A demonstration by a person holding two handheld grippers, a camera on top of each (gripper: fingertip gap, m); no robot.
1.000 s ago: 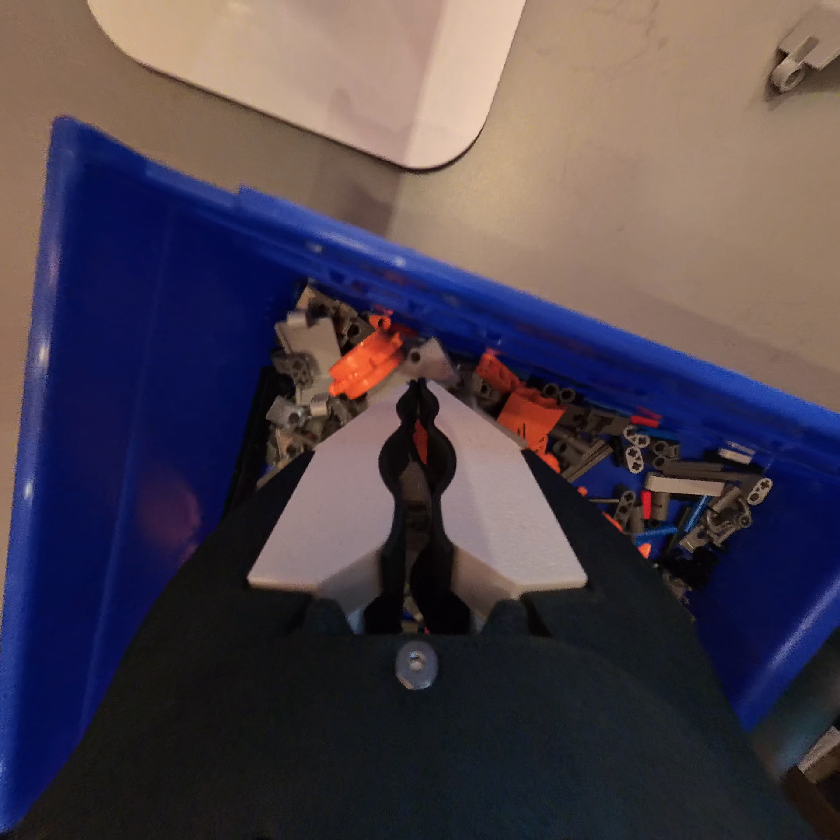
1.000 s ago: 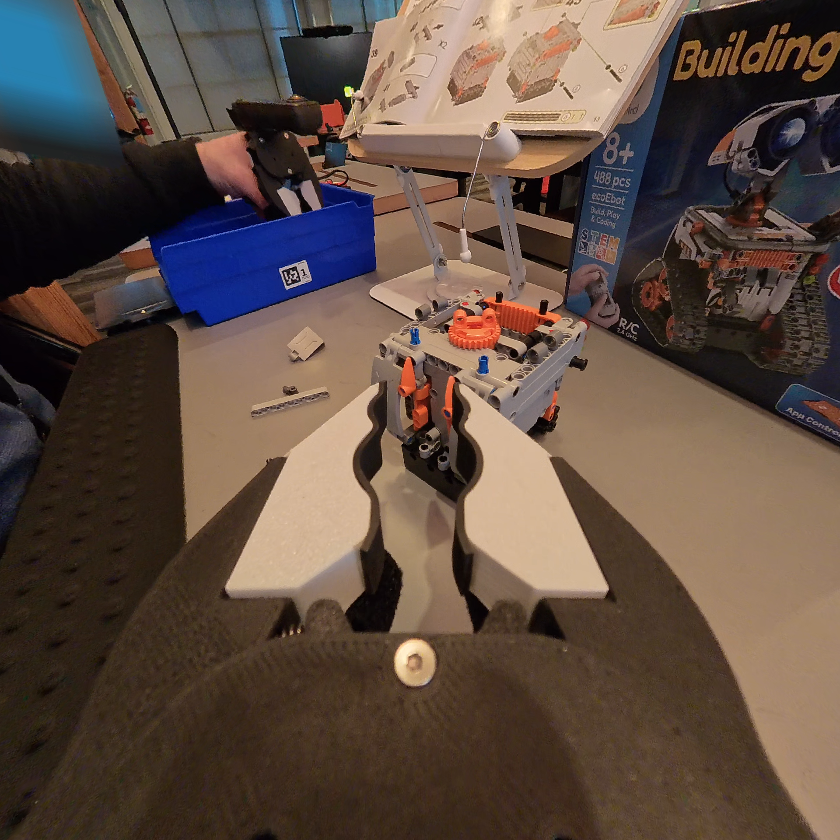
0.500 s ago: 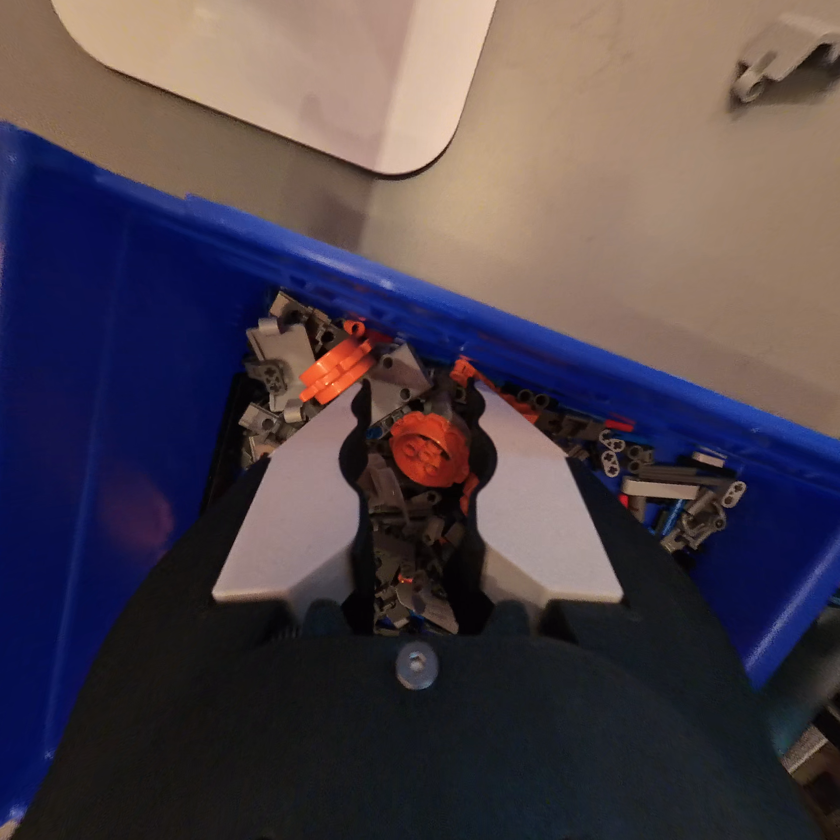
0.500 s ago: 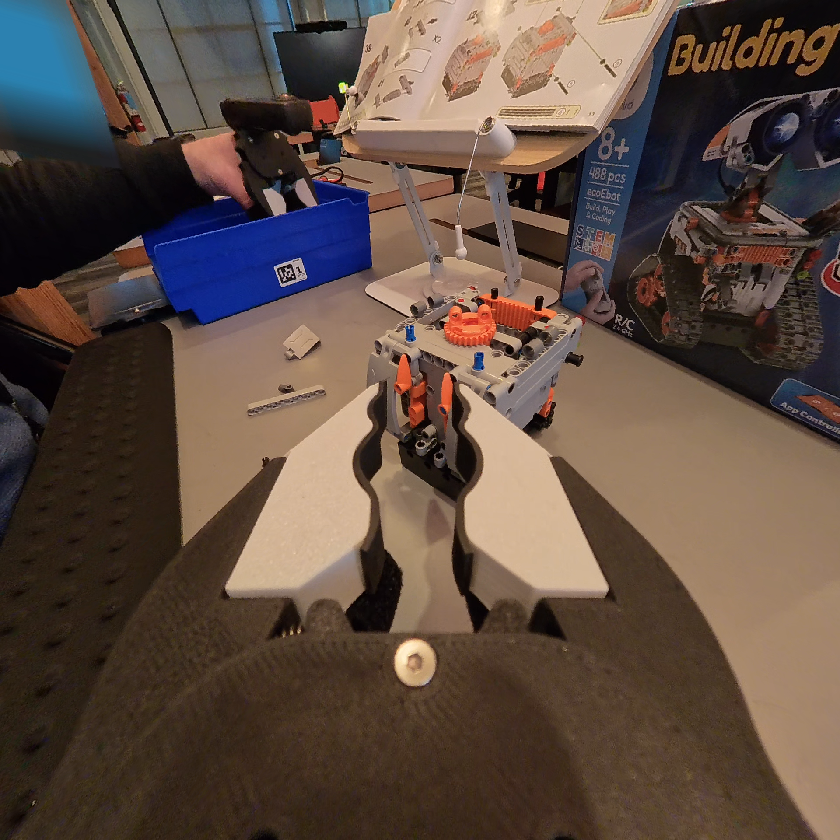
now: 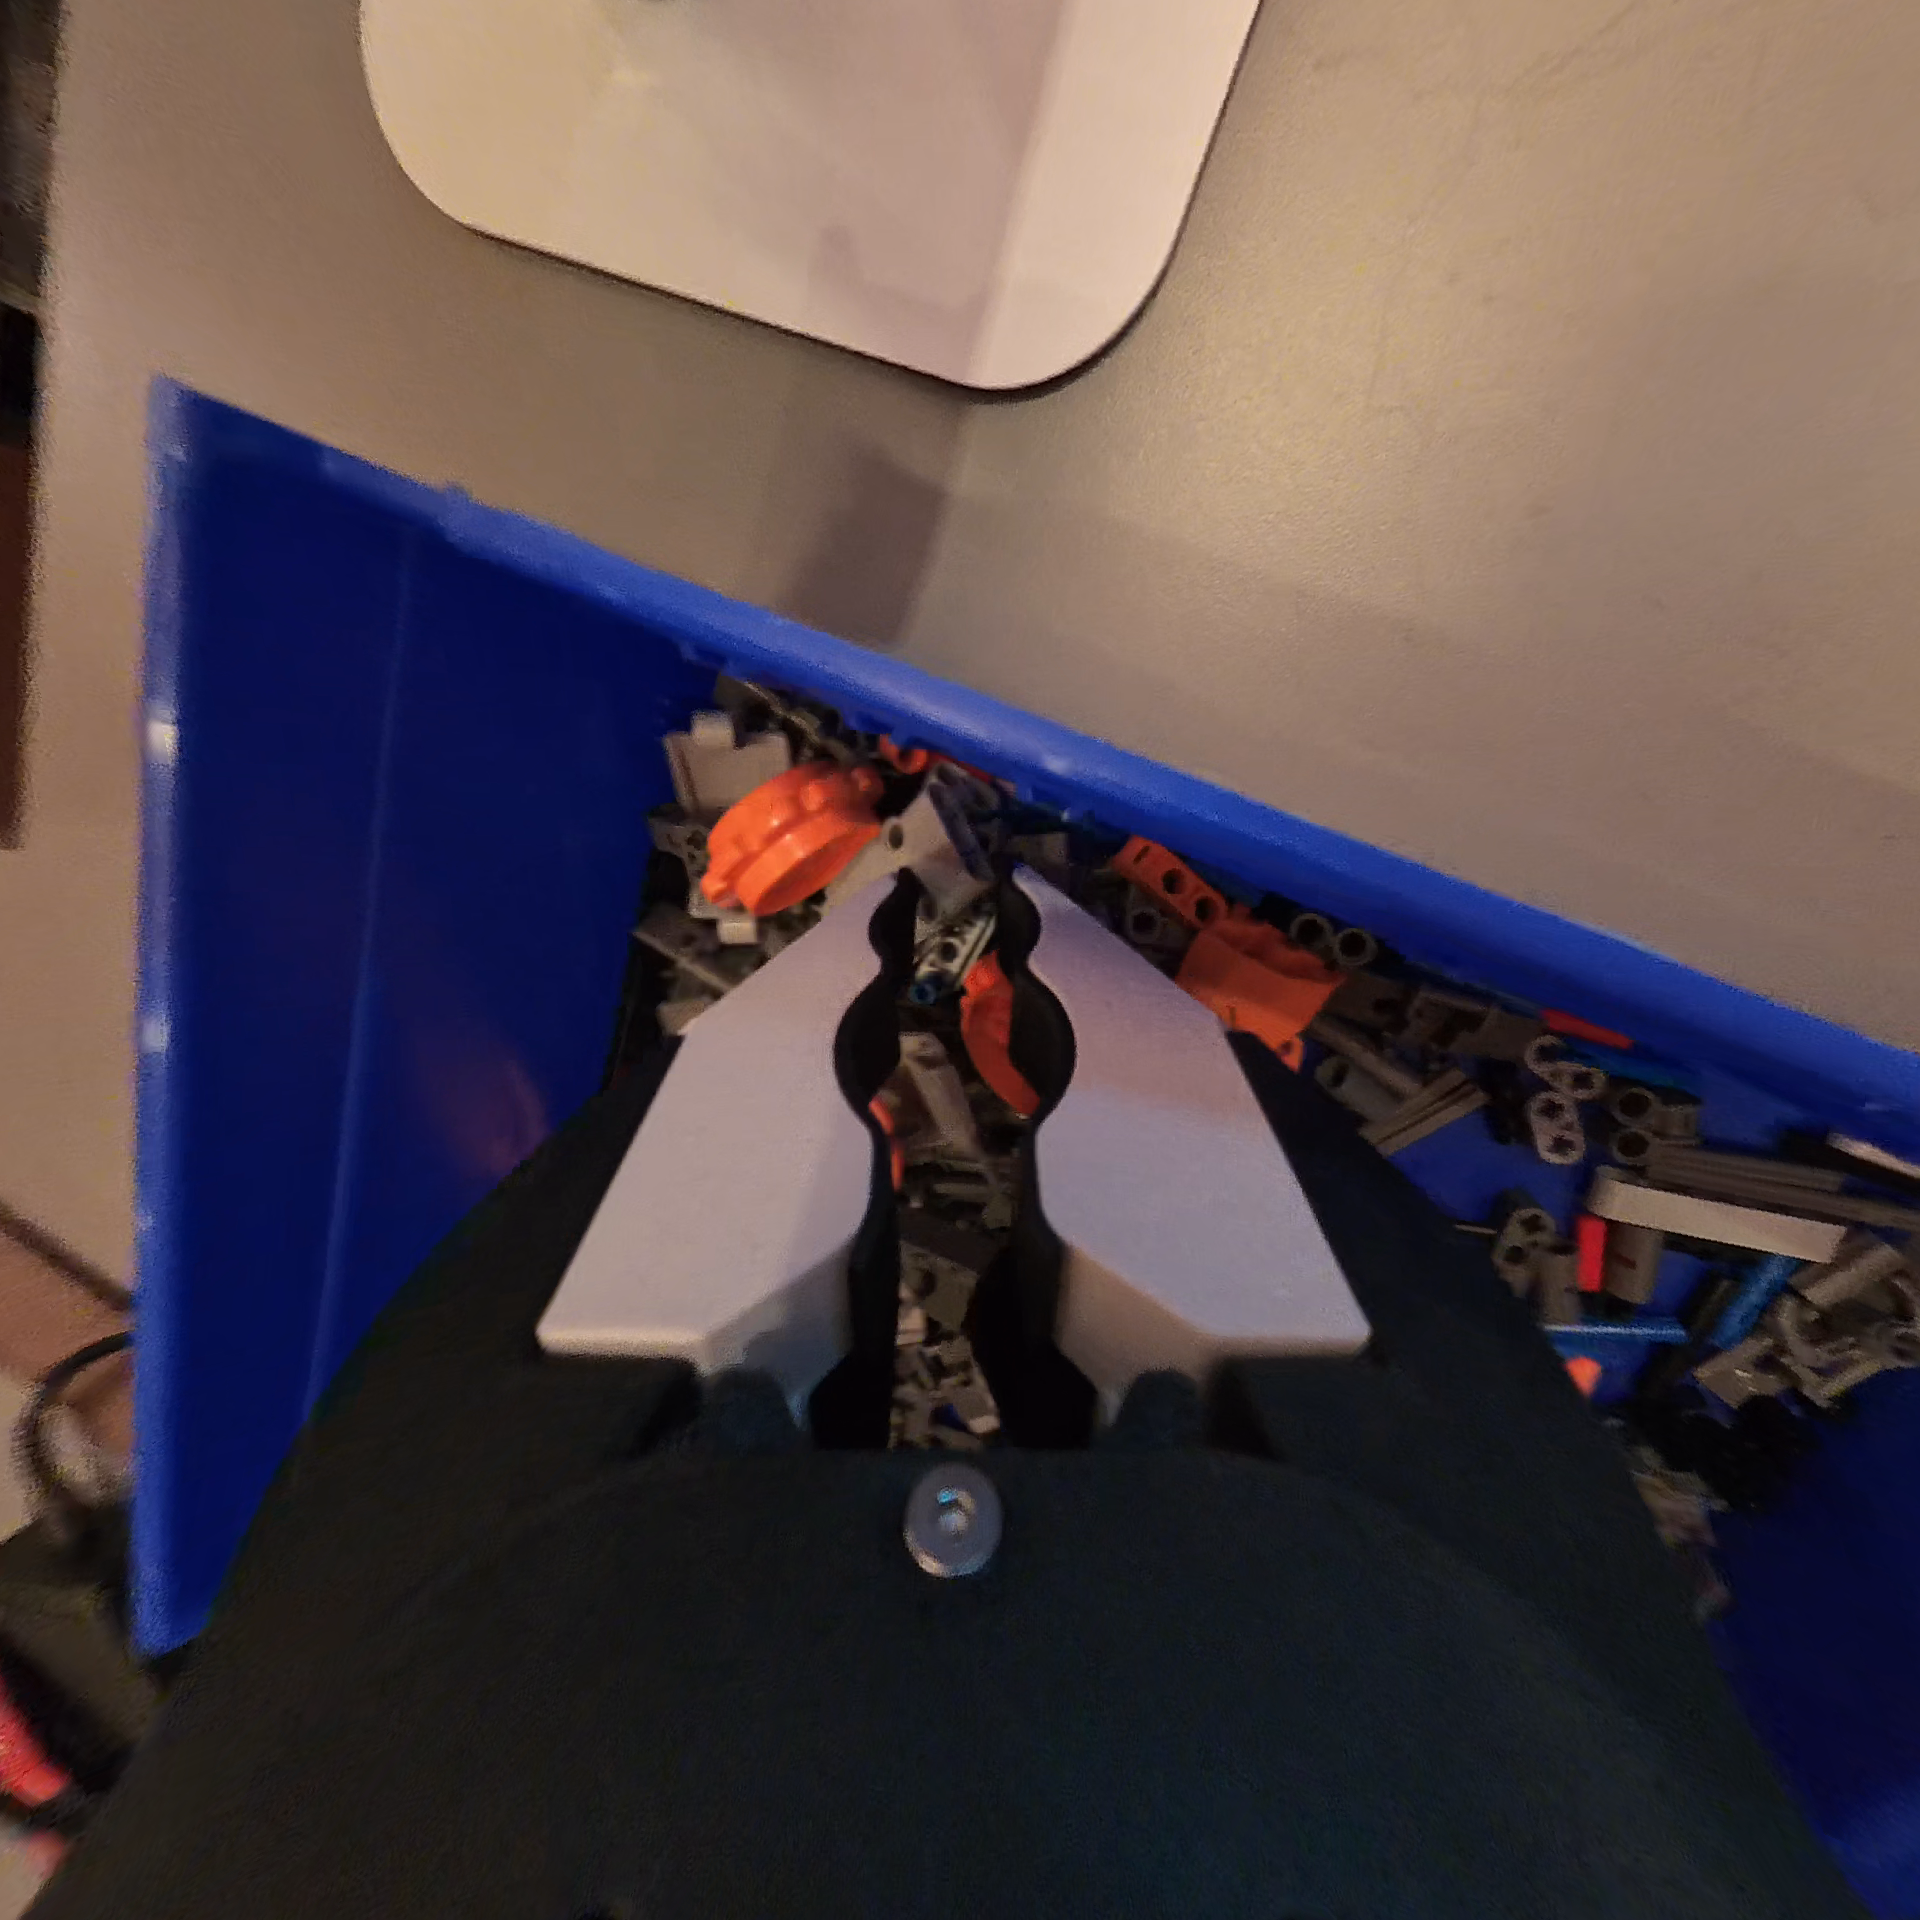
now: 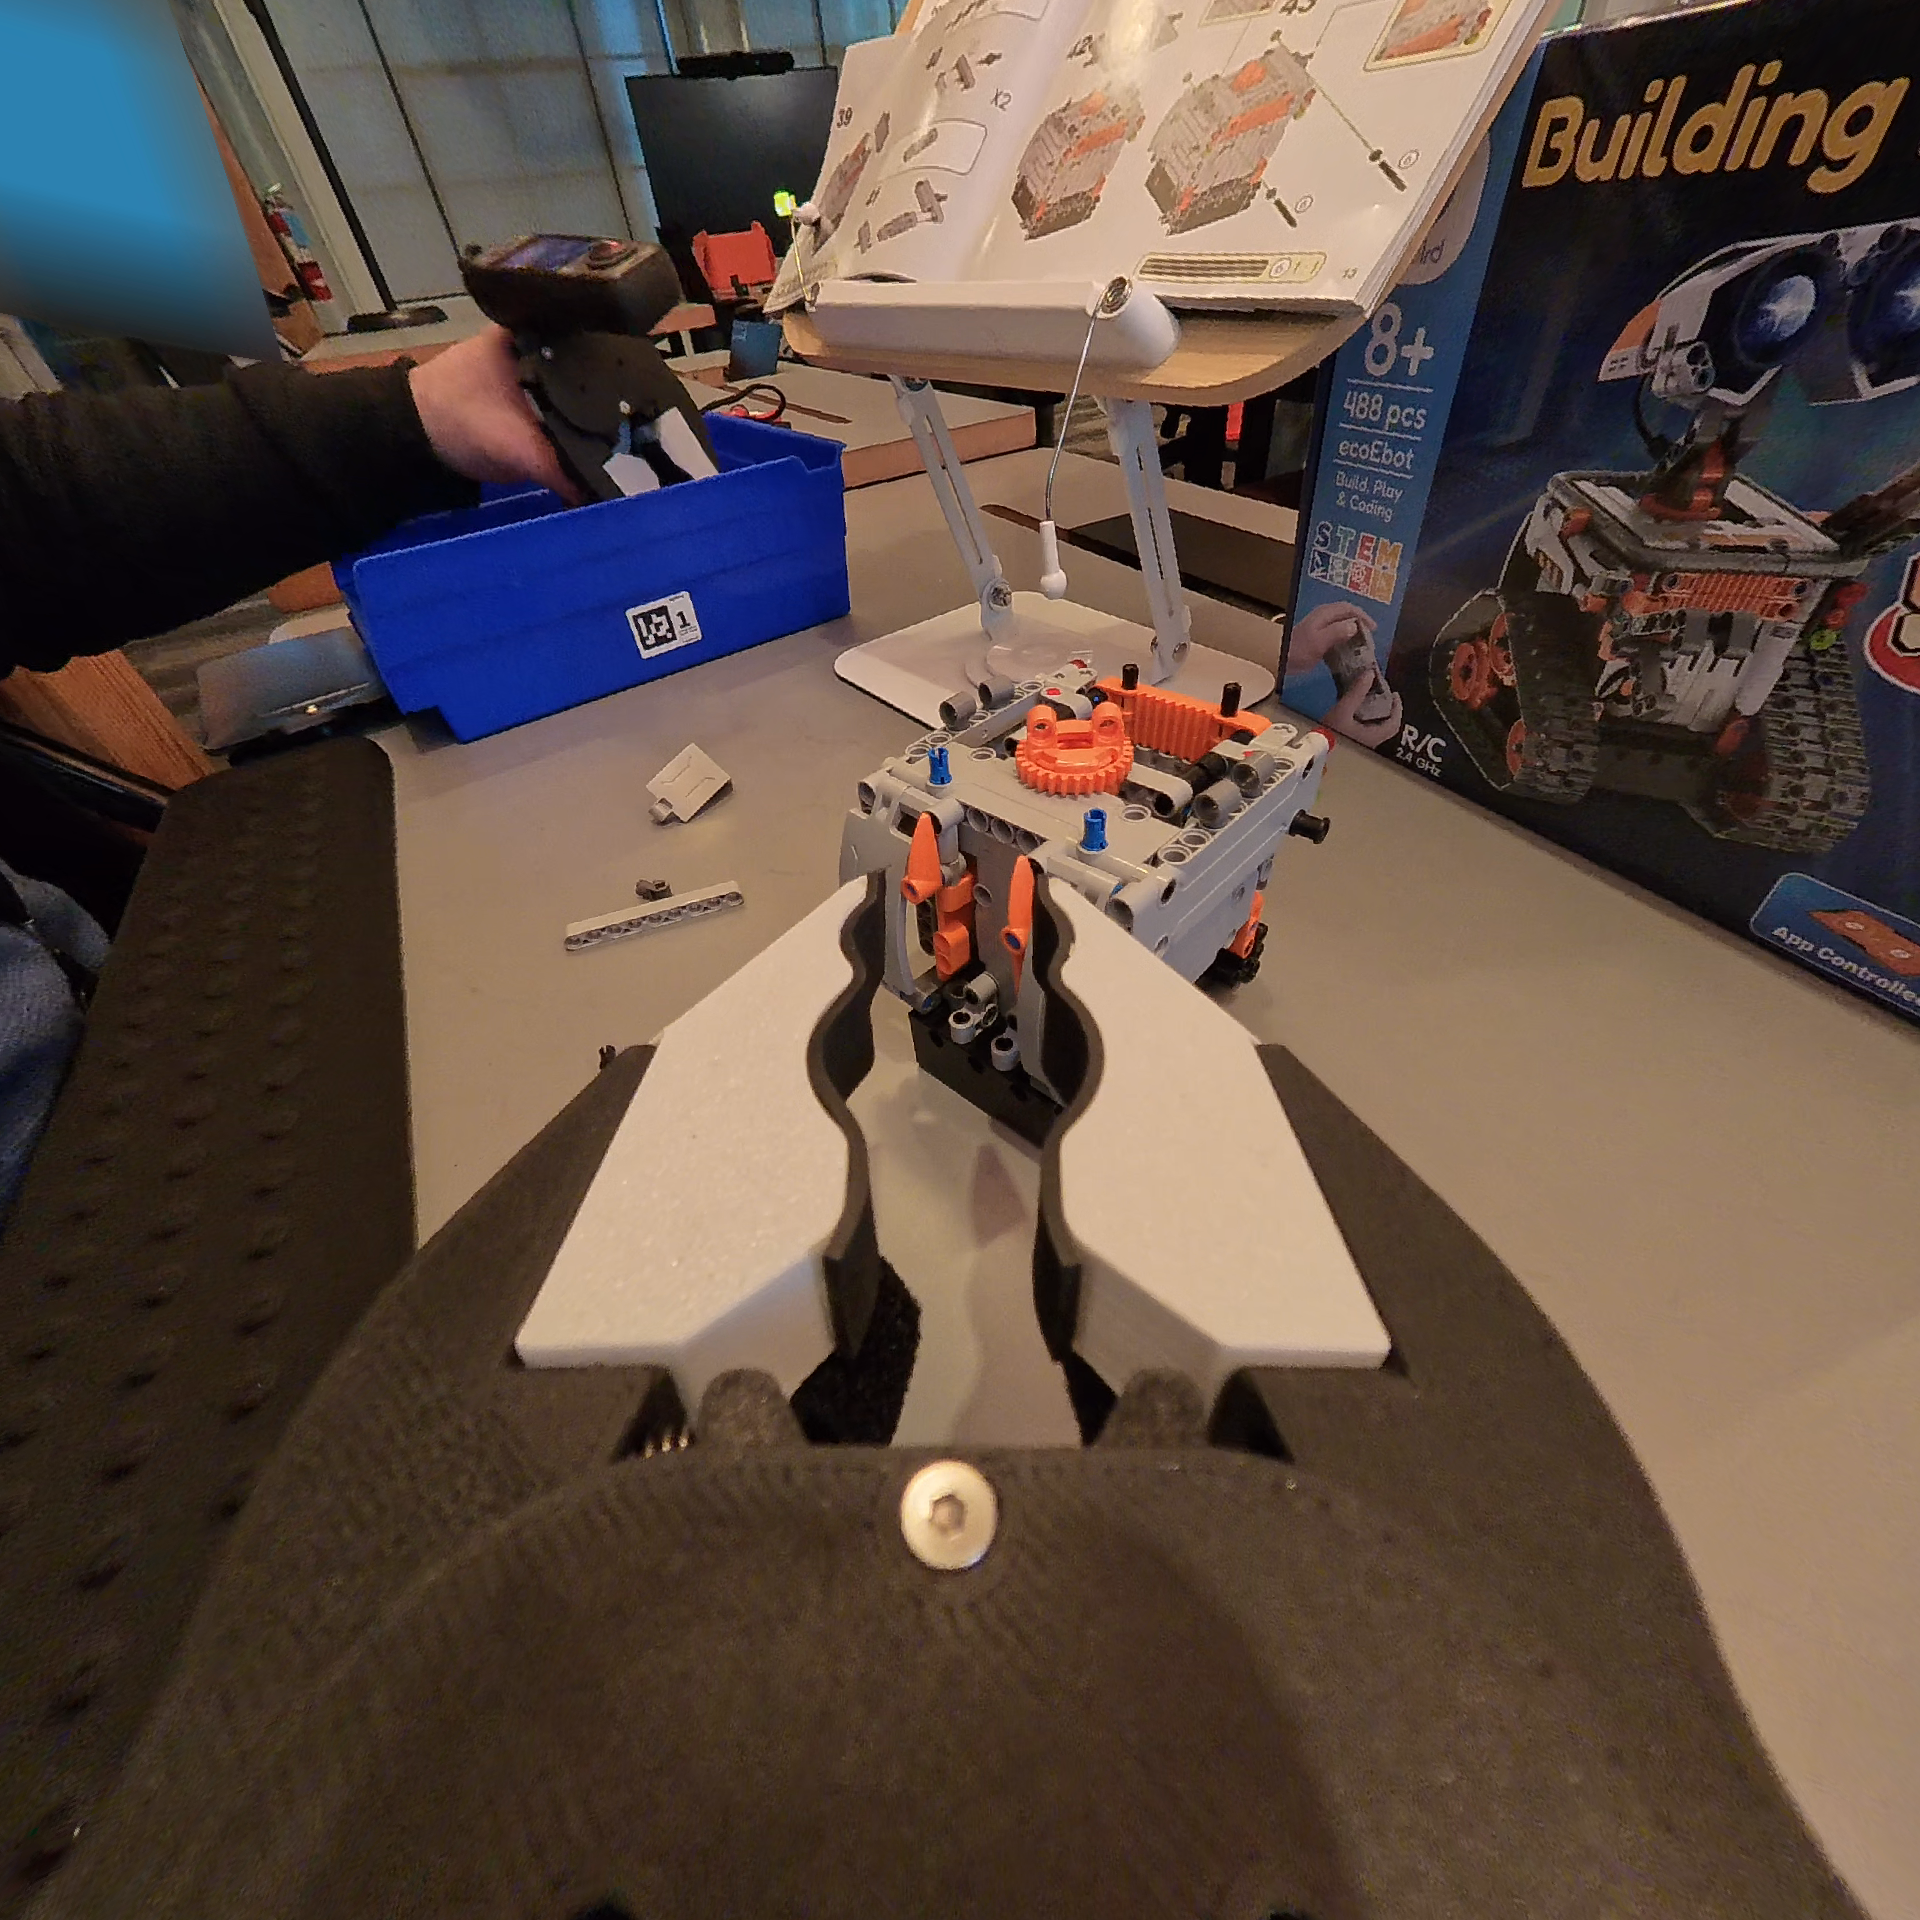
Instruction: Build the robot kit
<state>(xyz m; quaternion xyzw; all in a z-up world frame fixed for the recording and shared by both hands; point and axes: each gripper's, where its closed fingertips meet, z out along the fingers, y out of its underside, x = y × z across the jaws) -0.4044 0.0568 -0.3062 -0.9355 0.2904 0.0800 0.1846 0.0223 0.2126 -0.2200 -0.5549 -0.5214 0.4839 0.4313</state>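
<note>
1. This is looking like a workshop or lab room set up for building a toy kit: a grey tabletop (image 6: 1558, 1091) is carrying a half-built grey and orange brick model (image 6: 1091, 831).
2. A blue plastic bin (image 6: 582, 603) of small loose grey and orange building parts (image 5: 1455, 1039) is sitting on it.
3. An open instruction booklet (image 6: 1122, 145) is resting on a white folding stand (image 6: 1039, 665), beside a dark printed kit box (image 6: 1662, 468).
4. Glass partition walls (image 6: 499, 125) and further desks (image 6: 914, 436) are showing behind.
</note>
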